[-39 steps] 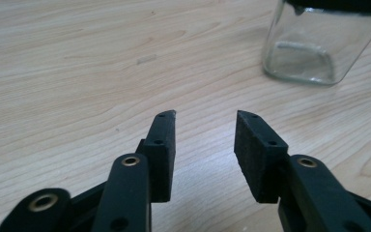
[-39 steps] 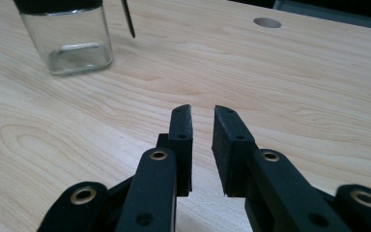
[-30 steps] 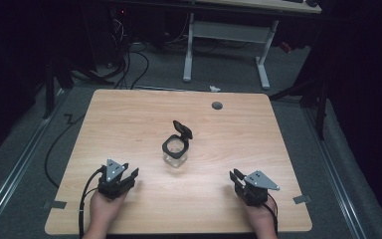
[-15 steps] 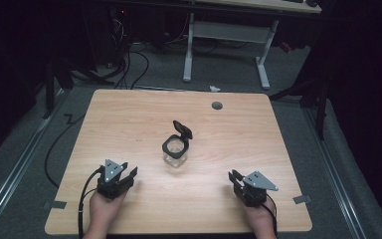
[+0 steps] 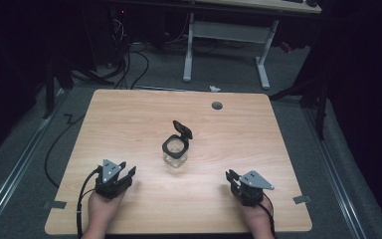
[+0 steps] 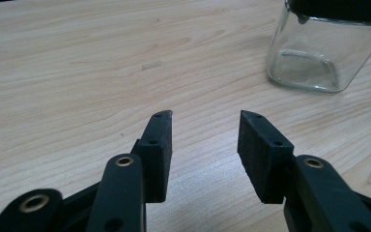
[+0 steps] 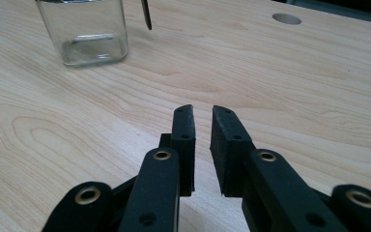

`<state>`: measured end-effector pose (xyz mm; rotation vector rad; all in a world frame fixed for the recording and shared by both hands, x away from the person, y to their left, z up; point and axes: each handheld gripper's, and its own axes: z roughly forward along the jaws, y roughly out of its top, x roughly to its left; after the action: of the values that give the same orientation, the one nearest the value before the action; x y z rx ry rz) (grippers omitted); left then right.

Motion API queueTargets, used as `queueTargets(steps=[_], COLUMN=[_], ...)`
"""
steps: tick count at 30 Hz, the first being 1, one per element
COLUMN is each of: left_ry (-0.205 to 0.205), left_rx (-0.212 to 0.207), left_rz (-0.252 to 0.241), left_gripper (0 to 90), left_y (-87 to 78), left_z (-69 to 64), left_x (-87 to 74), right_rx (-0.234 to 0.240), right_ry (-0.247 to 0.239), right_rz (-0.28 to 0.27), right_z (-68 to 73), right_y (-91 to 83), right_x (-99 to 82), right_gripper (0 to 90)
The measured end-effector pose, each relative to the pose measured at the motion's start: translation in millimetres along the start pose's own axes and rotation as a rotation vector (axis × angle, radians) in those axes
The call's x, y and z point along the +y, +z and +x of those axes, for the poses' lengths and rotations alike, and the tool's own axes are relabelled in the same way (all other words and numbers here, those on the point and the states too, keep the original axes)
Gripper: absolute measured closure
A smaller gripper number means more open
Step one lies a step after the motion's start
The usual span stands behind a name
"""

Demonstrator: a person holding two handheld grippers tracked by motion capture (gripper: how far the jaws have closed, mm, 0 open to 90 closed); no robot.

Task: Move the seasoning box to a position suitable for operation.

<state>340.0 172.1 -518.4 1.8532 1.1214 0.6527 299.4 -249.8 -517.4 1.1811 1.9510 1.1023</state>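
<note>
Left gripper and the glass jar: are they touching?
Apart. The high view shows bare table between the left gripper and the glass jar.

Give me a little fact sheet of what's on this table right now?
surface: light wooden table with a round hole near its far edge
object: square clear glass jar, black hinged lid flipped open, mid-table, seemingly empty
left gripper: jaws apart, empty, short of the jar
right gripper: jaws narrowly apart, empty
contact: neither gripper touches the jar
</note>
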Motion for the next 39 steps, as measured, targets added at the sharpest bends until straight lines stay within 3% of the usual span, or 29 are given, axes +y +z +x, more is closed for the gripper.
queueTargets(steps=[9, 21, 39], left_ry=[0.021, -0.006, 0.0], left_rx=[-0.024, -0.06, -0.063], left_rz=[0.009, -0.003, -0.001], left_gripper=[55.6, 54.6, 55.3], left_y=[3.0, 1.5, 1.9], left_z=[-5.0, -3.0, -4.9], left_x=[0.2, 0.8, 0.4], right_rx=[0.015, 0.04, 0.065], right_ry=[-0.009, 0.006, -0.011], right_rz=[-0.007, -0.027, -0.06], right_z=[4.4, 6.9, 11.4], right_y=[8.4, 22.2, 47.4], right_x=[12.6, 40.7, 86.8], right_gripper=[82.6, 88.2, 90.0])
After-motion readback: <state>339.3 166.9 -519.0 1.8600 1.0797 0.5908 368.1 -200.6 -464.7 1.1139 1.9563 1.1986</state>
